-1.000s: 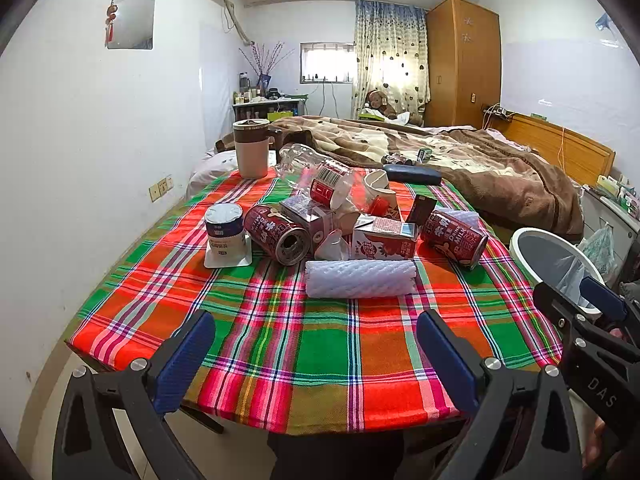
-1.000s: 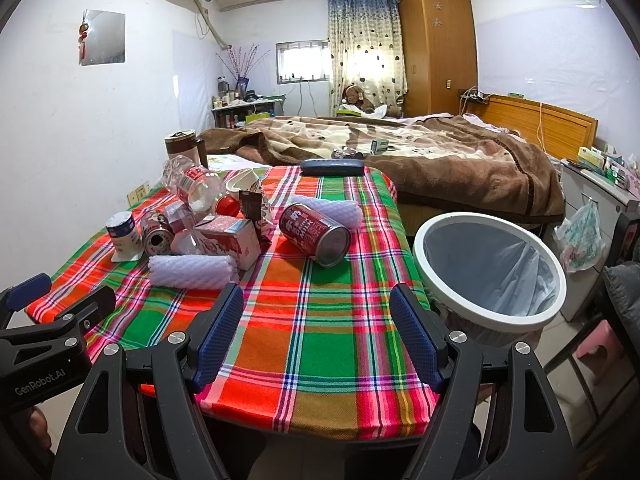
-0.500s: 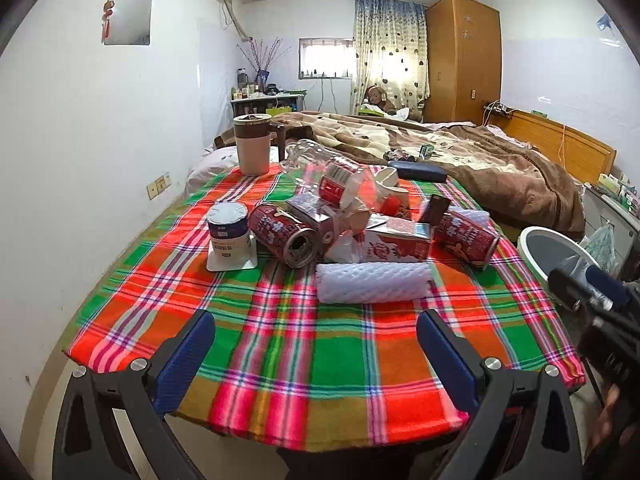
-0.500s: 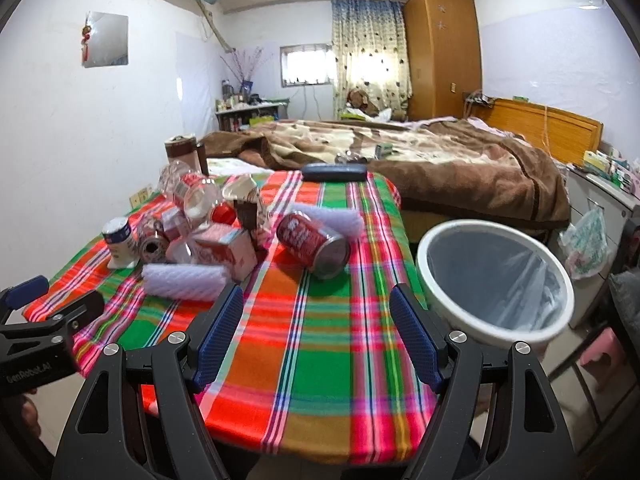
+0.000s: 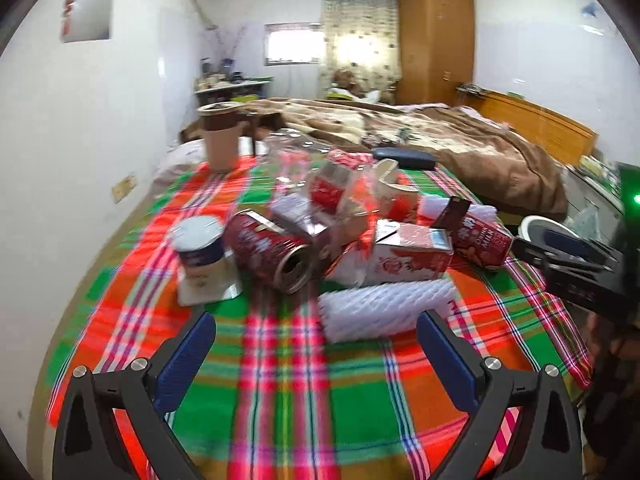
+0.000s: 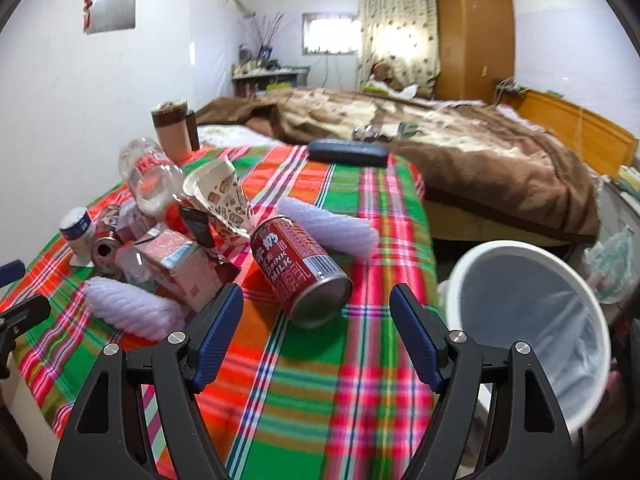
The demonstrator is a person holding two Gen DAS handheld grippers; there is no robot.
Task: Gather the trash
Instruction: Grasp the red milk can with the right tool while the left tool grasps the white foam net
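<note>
A heap of trash lies on the plaid tablecloth (image 5: 280, 380): a red can (image 5: 270, 250), a pink milk carton (image 5: 408, 256), a white foam sleeve (image 5: 384, 308), a small white cup (image 5: 199, 244), a clear bottle (image 6: 150, 178) and a paper cup (image 6: 220, 196). A red "drink milk" can (image 6: 302, 268) lies just ahead of my right gripper (image 6: 316, 332), which is open and empty. My left gripper (image 5: 316, 356) is open and empty, just short of the foam sleeve. A white bin with a liner (image 6: 528, 320) stands right of the table.
A brown tumbler (image 5: 222, 140) and a dark case (image 6: 348, 153) stand at the table's far end. A second foam sleeve (image 6: 332, 232) lies behind the can. A bed with a brown blanket (image 6: 460, 148) lies beyond. A white wall is on the left.
Both grippers have moved forward toward the trash heap; the cans and the foam sleeve now look larger and closer. Both jaws stay open.
</note>
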